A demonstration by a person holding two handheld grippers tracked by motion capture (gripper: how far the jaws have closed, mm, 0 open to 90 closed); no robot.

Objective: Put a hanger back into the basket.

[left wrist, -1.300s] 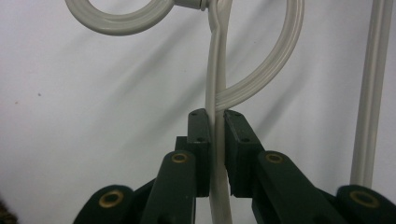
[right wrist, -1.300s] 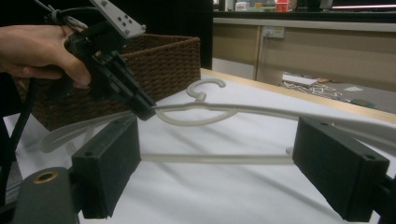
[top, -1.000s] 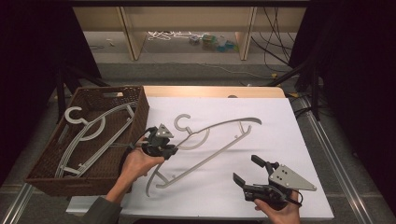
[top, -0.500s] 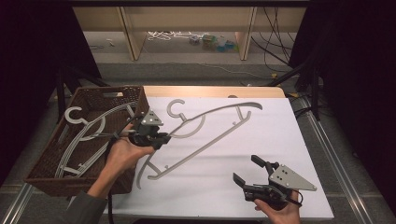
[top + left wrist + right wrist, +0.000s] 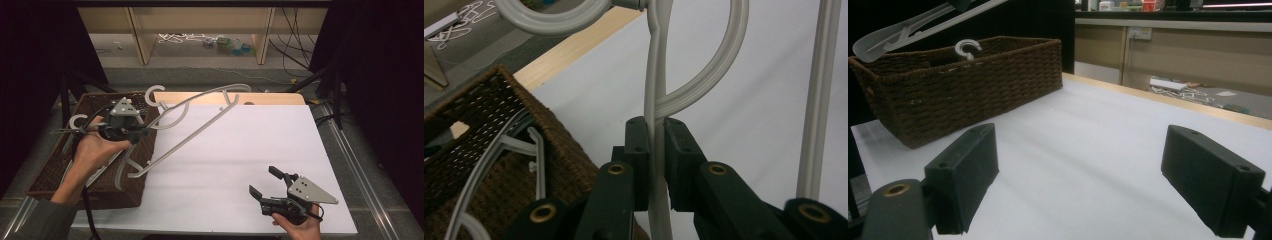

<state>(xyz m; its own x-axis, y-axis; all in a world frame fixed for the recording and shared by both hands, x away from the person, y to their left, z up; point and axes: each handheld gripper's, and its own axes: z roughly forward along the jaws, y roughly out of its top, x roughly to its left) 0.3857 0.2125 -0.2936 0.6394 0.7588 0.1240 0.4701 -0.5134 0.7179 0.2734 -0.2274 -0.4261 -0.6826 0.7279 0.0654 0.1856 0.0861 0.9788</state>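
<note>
Now, from the high view, you carry the grey hanger (image 5: 195, 117) in your left gripper (image 5: 134, 131) above the near rim of the wicker basket (image 5: 142, 192), with most of its length reaching out over the white table cover (image 5: 240, 160). Its long axis runs on a diagonal, from the low end near the basket's front corner up to the far end near the wooden table edge (image 5: 270, 98), and its hook curls at the far left by the basket's back rim. To set it down well, I judge you should swing that far end round until the hanger lies along the basket's length, beside the hangers (image 5: 75, 122) already in it, then lower it level so neither end catches the rim. In the left gripper view, the two black jaws are clamped tight on a thin bar of the hanger (image 5: 655, 100), which rises straight up between the pads toward the hook's loop; the hold is narrow and sits near one end, so expect the long free part to sag or twist, and move slowly. In the right gripper view, your right gripper (image 5: 1093, 185) has its jaws spread wide with nothing between them, resting low over the cover and facing the basket (image 5: 963, 90); in the high view it sits at the near right, well apart from the hanger.
</note>
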